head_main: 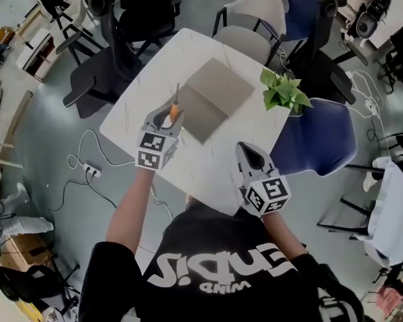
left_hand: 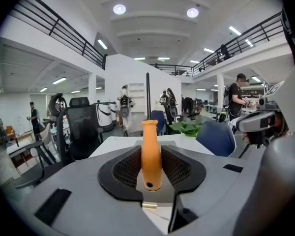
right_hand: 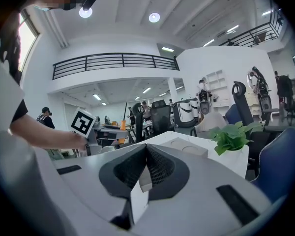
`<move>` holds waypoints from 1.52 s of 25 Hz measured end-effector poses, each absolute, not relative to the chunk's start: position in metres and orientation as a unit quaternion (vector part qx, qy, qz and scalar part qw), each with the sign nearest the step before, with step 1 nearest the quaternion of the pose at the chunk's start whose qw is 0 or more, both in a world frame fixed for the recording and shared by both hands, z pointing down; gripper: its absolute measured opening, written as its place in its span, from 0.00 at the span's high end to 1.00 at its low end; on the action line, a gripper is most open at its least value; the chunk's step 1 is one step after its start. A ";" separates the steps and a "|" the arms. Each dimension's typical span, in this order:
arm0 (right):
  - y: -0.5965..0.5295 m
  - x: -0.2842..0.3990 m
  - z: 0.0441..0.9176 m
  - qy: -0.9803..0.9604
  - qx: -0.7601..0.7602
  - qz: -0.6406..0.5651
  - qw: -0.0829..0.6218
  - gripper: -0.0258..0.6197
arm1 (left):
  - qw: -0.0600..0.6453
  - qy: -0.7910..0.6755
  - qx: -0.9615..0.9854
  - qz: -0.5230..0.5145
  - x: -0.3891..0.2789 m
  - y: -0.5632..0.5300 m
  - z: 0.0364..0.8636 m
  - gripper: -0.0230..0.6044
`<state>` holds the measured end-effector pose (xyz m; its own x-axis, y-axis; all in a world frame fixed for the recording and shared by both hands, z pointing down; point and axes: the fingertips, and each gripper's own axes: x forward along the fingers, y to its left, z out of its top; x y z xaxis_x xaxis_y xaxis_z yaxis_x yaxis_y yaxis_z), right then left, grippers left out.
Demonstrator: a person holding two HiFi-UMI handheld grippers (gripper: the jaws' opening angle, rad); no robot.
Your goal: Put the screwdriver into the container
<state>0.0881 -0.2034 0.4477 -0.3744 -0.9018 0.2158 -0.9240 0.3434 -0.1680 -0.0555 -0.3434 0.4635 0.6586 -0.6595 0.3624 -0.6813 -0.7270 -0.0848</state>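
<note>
Grips orange-handled metal screwdriver by its handle in left claw, centre-left of frame, shaft aimed toward flat grey square container on white worktop, ready for insertion; holds right claw closed, empty, lower right.

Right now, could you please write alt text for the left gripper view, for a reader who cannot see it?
The left claw grips an orange-handled screwdriver, its dark shaft pointing forward beyond the claw. Behind it are a white table, black office chairs and a bright hall.
</note>
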 end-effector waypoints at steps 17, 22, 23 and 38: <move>-0.205 0.105 0.459 -0.789 0.593 0.155 0.045 0.94 | -0.140 -0.166 0.908 0.359 -0.012 -0.384 0.533 0.75; -0.208 0.109 0.463 -0.783 0.598 0.163 0.047 0.94 | -0.202 -0.084 0.882 0.417 -0.010 -0.383 0.563 0.75; -0.209 0.109 0.464 -0.782 0.599 0.164 0.047 0.94 | -0.211 -0.071 0.877 0.426 -0.011 -0.383 0.567 0.75; -0.225 0.113 0.473 -0.765 0.615 0.183 0.050 0.94 | -0.200 0.042 0.829 0.521 -0.013 -0.396 0.634 0.75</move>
